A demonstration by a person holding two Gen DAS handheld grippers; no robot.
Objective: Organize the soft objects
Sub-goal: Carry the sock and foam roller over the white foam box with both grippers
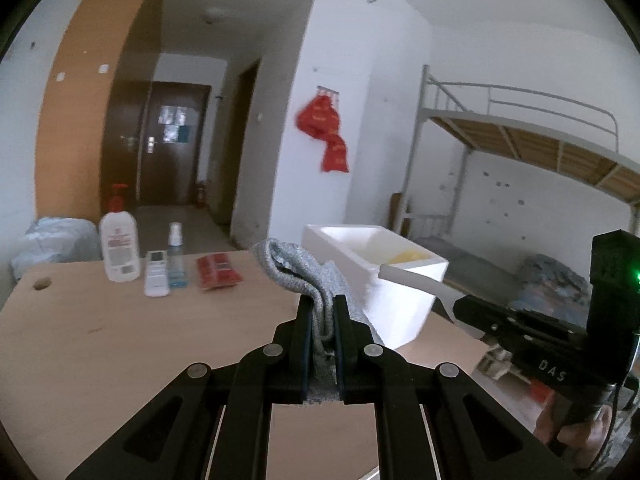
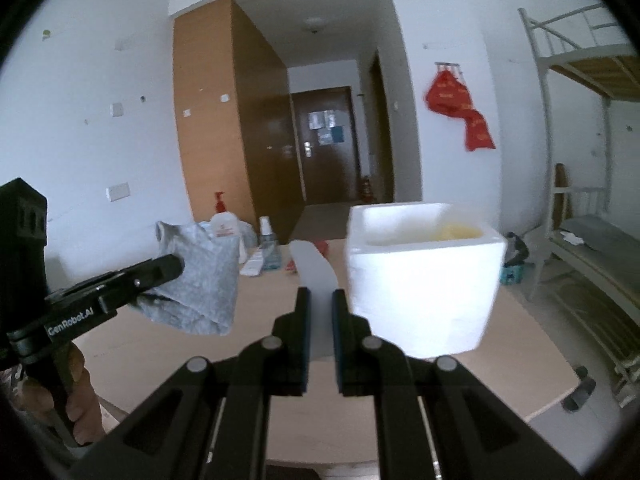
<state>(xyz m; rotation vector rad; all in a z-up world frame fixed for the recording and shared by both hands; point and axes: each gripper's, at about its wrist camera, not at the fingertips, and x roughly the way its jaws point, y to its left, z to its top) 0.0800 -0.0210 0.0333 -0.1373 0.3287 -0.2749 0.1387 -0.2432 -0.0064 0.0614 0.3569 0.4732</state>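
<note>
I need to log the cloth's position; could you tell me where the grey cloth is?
The grey cloth is clamped in the left gripper, raised above the table, left of the white box.

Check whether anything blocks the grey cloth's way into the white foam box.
Nothing visible does. The grey cloth, clamped in the left gripper, hangs just left of the white foam box, whose top is open; the right gripper holds a pale flat piece beside it.

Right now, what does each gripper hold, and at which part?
The left gripper pinches a bunched fold of the grey knitted cloth. The right gripper clamps one end of a flat pale grey strip.
</note>
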